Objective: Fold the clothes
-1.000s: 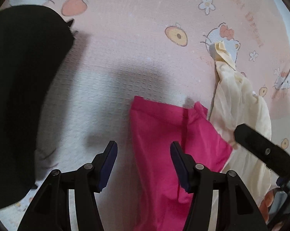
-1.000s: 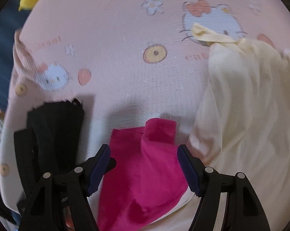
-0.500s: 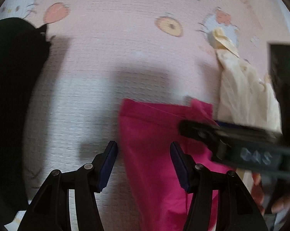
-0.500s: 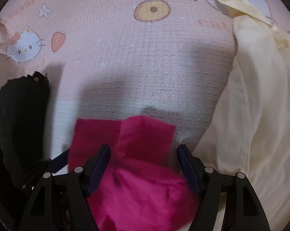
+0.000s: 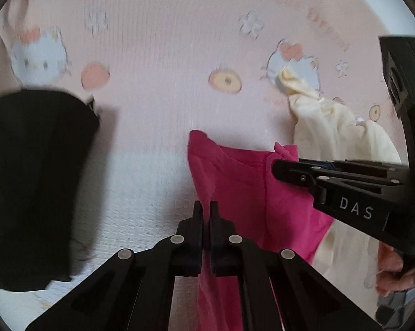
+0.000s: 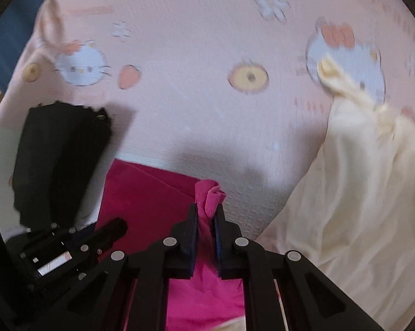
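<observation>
On a pink cartoon-cat bedsheet (image 5: 163,55): magenta garment (image 5: 243,182) at centre, between black folded garment (image 5: 33,182) and cream garment (image 6: 353,207). Left tongs (image 5: 205,212) clamped on magenta garment's left edge. Right tongs (image 6: 206,215) pinched on its bunched corner, fabric poking above the fingertips. Hand (image 5: 392,267) on right tool's handle, low right in left wrist view.

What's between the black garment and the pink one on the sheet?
Only bare printed sheet, partly in shadow, separates the black garment from the pink garment. The left wrist view shows this best; nothing else lies there.
</observation>
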Action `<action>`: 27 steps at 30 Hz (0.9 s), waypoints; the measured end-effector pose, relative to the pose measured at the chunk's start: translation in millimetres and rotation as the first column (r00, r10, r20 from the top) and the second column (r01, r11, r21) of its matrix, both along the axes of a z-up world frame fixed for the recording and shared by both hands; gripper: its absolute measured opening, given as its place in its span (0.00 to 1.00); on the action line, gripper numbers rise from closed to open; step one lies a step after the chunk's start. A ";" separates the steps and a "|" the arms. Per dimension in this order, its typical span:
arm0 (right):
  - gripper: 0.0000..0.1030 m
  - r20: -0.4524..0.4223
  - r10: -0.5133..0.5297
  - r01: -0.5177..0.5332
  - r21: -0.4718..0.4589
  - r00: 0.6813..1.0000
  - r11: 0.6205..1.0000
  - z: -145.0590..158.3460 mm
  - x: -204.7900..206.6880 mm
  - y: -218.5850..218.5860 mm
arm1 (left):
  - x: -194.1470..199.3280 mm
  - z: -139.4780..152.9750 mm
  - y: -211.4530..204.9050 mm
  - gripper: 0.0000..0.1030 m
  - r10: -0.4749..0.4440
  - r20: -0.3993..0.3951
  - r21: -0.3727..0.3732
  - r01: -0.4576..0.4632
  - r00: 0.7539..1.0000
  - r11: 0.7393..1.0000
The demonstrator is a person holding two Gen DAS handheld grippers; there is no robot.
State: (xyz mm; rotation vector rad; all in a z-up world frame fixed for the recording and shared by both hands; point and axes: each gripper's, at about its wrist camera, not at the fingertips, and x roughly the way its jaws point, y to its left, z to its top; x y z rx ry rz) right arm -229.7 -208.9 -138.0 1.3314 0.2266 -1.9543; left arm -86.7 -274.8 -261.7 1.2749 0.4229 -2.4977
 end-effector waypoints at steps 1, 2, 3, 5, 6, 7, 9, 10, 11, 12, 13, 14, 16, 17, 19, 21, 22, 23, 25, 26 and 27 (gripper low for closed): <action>0.08 -0.015 0.008 -0.008 -0.006 1.000 1.000 7.7 3.5 -0.3 | 4.9 5.2 0.6 0.02 0.004 -0.007 -0.022 -0.004 1.000 1.000; 0.08 -0.030 0.016 -0.016 -0.012 0.999 1.000 15.4 6.9 -0.6 | 12.6 12.1 -0.9 0.02 0.011 -0.018 -0.047 -0.012 1.000 0.999; 0.07 -0.045 0.023 -0.024 -0.018 0.999 1.000 23.1 10.4 -1.0 | 20.9 18.5 -2.8 0.02 0.021 -0.029 -0.066 -0.023 0.999 0.998; 0.07 -0.075 0.038 -0.041 -0.029 0.996 0.999 38.6 17.3 -1.6 | 39.6 29.3 -8.4 0.02 0.049 -0.056 -0.081 -0.054 0.997 0.995; 0.07 -0.090 0.046 -0.049 -0.035 0.995 0.998 46.3 20.7 -1.9 | 49.1 34.1 -11.7 0.02 0.062 -0.068 -0.087 -0.068 0.996 0.994; 0.07 -0.104 0.054 -0.059 -0.041 0.993 0.997 54.6 24.8 -4.0 | 59.5 38.0 -15.4 0.02 0.075 -0.075 -0.091 -0.082 0.994 0.992; 0.07 -0.129 0.077 -0.085 -0.057 0.989 0.995 72.2 35.0 -12.4 | 74.5 46.0 -20.6 0.02 0.103 -0.080 -0.088 -0.110 0.991 0.990; 0.07 -0.143 0.094 -0.104 -0.066 0.985 0.992 80.4 41.1 -16.5 | 80.9 49.3 -24.4 0.02 0.121 -0.076 -0.082 -0.128 0.990 0.988; 0.07 -0.151 0.111 -0.123 -0.073 0.982 0.990 87.7 47.1 -21.0 | 87.7 52.4 -28.3 0.02 0.136 -0.071 -0.074 -0.141 0.988 0.987; 0.07 -0.152 0.128 -0.141 -0.078 0.980 0.987 93.8 53.0 -26.2 | 95.0 55.1 -32.4 0.02 0.145 -0.065 -0.061 -0.149 0.987 0.987; 0.07 -0.157 0.141 -0.155 -0.083 0.977 0.984 100.2 59.3 -31.9 | 102.9 58.3 -36.6 0.02 0.155 -0.065 -0.046 -0.158 0.986 0.986; 0.07 -0.167 0.149 -0.165 -0.086 0.975 0.982 107.1 66.1 -38.1 | 111.7 62.3 -41.3 0.02 0.166 -0.077 -0.026 -0.169 0.983 0.985; 0.07 -0.203 0.174 -0.194 -0.087 0.964 0.977 119.5 80.0 -50.8 | 129.9 71.3 -48.5 0.02 0.185 -0.110 0.004 -0.186 0.977 0.983; 0.07 -0.224 0.189 -0.212 -0.081 0.956 0.974 125.8 87.0 -57.9 | 140.2 77.2 -51.9 0.02 0.199 -0.124 0.006 -0.200 0.972 0.980; 0.07 -0.249 0.215 -0.241 -0.077 0.944 0.968 138.9 98.1 -69.5 | 154.2 86.9 -56.6 0.02 0.220 -0.135 -0.001 -0.222 0.966 0.975; 0.07 -0.243 0.242 -0.271 -0.096 0.940 0.958 148.8 105.5 -80.6 | 168.0 101.1 -61.6 0.02 0.231 -0.168 0.002 -0.234 0.958 0.972; 0.07 -0.238 0.259 -0.289 -0.103 0.936 0.952 153.1 108.8 -86.1 | 173.3 107.7 -64.8 0.02 0.229 -0.181 0.011 -0.231 0.956 0.973; 0.07 -0.234 0.271 -0.301 -0.100 0.934 0.949 154.7 110.4 -91.0 | 175.2 112.3 -68.9 0.02 0.216 -0.184 0.033 -0.213 0.959 0.976; 0.08 -0.232 0.271 -0.295 -0.075 0.934 0.952 152.8 110.8 -99.7 | 177.8 119.4 -76.4 0.02 0.210 -0.198 0.061 -0.202 0.958 0.978; 0.10 -0.225 0.275 -0.297 -0.068 0.935 0.952 150.6 110.4 -102.8 | 177.9 120.2 -78.5 0.02 0.203 -0.212 0.075 -0.191 0.956 0.979; 0.11 -0.210 0.284 -0.304 -0.068 0.935 0.950 146.9 109.3 -104.3 | 177.7 120.5 -80.6 0.02 0.197 -0.225 0.090 -0.181 0.954 0.979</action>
